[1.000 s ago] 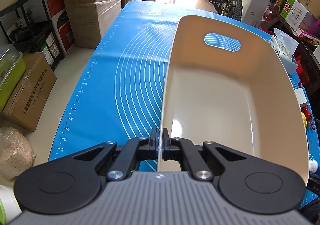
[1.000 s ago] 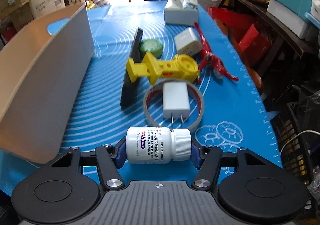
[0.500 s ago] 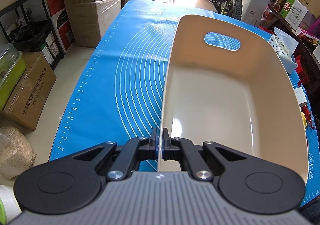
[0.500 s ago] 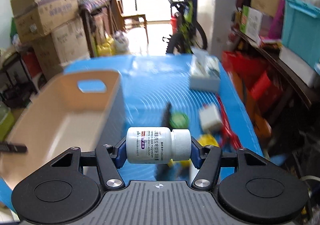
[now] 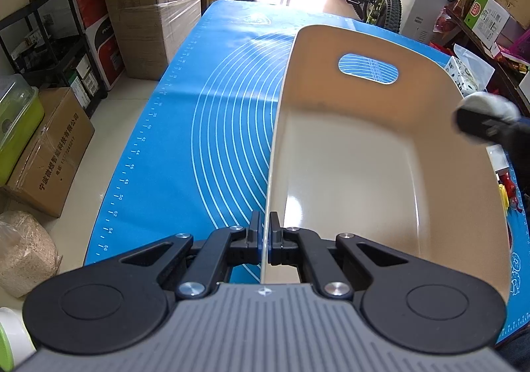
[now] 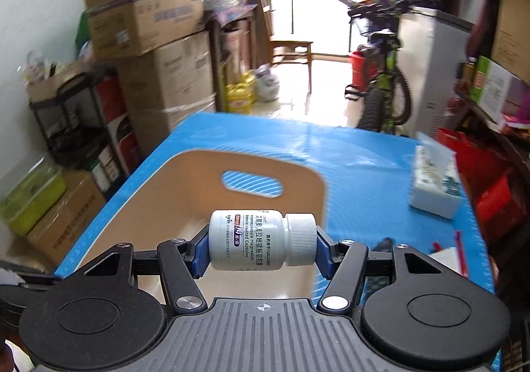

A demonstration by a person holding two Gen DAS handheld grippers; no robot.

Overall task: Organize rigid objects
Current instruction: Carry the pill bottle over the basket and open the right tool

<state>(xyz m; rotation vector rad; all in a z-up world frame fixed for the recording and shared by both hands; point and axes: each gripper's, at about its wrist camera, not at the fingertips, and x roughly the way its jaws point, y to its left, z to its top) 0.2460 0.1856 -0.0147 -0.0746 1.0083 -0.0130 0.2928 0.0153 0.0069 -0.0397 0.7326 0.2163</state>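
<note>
White plastic pill bottle (image 6: 261, 240) sits clamped sideways in the right tool (image 6: 261, 247) above the beige plastic bin (image 5: 347, 146), whose near rim the left tool (image 5: 265, 233) pinches.

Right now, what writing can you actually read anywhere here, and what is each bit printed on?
"esomeprazole Magnesium Enteric-coated Capsules": white pill bottle clamped in the right tool.
"20mg": the same bottle's label; its Chinese lines are too small for me to read.
"42, 44, 46, 48, 50, 52, 54, 56": ruler edge of the blue mat.
"宁波微煜智能科技有限公司": brown cardboard box on the floor.
Other boxes: too blurred.
</note>
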